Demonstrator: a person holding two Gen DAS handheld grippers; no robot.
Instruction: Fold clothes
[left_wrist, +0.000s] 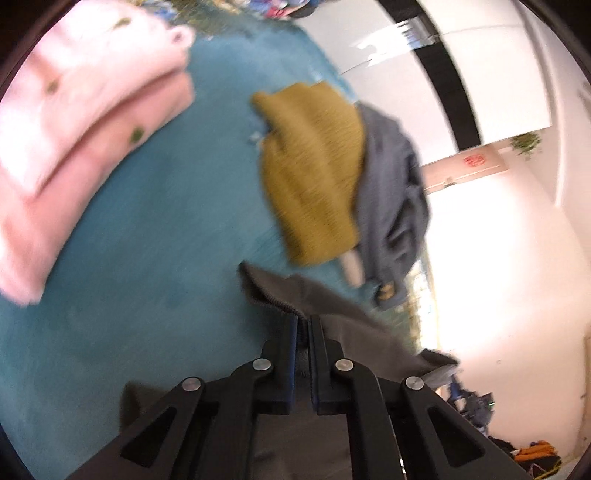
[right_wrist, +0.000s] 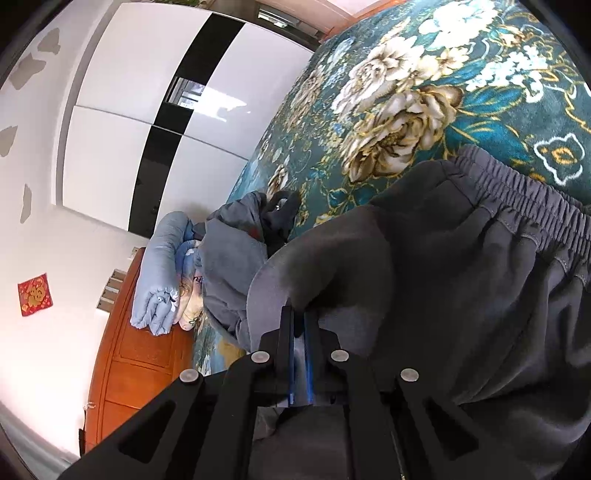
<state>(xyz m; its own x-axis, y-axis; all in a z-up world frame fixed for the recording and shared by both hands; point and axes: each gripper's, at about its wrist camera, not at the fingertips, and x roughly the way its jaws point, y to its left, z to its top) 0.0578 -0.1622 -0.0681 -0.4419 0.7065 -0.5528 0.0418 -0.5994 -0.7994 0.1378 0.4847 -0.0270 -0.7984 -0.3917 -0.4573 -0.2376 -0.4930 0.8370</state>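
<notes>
My left gripper (left_wrist: 303, 320) is shut on an edge of dark grey trousers (left_wrist: 332, 314), held above the teal bedspread (left_wrist: 147, 277). My right gripper (right_wrist: 299, 314) is shut on another edge of the same dark grey trousers (right_wrist: 461, 295); their elastic waistband (right_wrist: 524, 195) lies across the floral bedspread (right_wrist: 388, 110). The cloth drapes under both grippers and hides the bed below them.
A folded pink garment (left_wrist: 74, 140) lies at the left. A mustard knit (left_wrist: 314, 173) lies on a crumpled blue-grey garment (left_wrist: 391, 206), which also shows in the right wrist view (right_wrist: 229, 258). Blue pillows (right_wrist: 162, 273), a wooden headboard (right_wrist: 125, 354) and a white wardrobe (right_wrist: 155, 110) stand beyond.
</notes>
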